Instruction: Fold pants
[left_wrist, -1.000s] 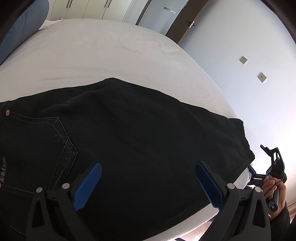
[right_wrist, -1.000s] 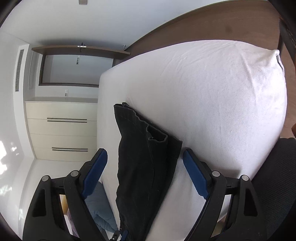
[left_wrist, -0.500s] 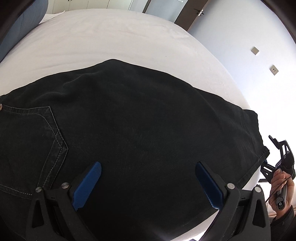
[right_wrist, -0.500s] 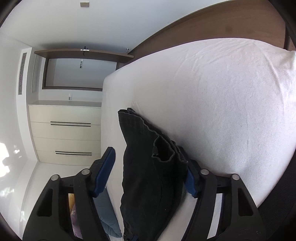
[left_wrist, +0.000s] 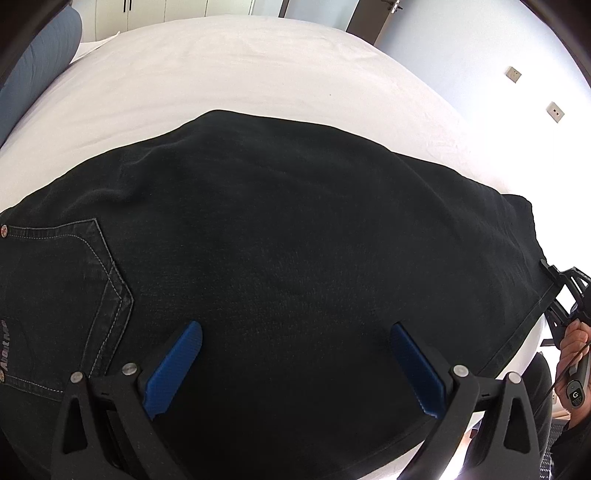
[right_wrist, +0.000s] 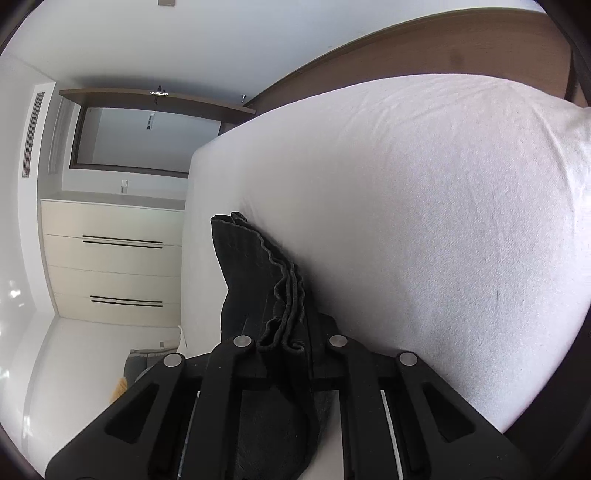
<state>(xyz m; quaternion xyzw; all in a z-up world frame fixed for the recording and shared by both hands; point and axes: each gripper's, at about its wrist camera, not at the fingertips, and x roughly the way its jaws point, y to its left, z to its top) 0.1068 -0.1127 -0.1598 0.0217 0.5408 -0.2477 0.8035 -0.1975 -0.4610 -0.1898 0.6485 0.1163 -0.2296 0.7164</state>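
Observation:
Black denim pants (left_wrist: 277, 240) lie folded lengthwise on the white bed (left_wrist: 221, 74), back pocket at the left and leg hems at the right. My left gripper (left_wrist: 295, 363) is open, its blue pads spread just above the thigh area. My right gripper (right_wrist: 284, 339) is shut on the stacked leg hems (right_wrist: 280, 291) at the bed's edge. It also shows in the left wrist view (left_wrist: 565, 295), held by a hand at the hem end.
A blue pillow (left_wrist: 33, 74) lies at the bed's far left. A wooden headboard (right_wrist: 443, 48) runs behind the mattress (right_wrist: 424, 221). A cream drawer unit (right_wrist: 110, 262) stands against the wall. Wall sockets (left_wrist: 554, 110) are on the right wall.
My right gripper moved onto the leg hems and closed on them. My left gripper moved forward and lower over the pants, still open.

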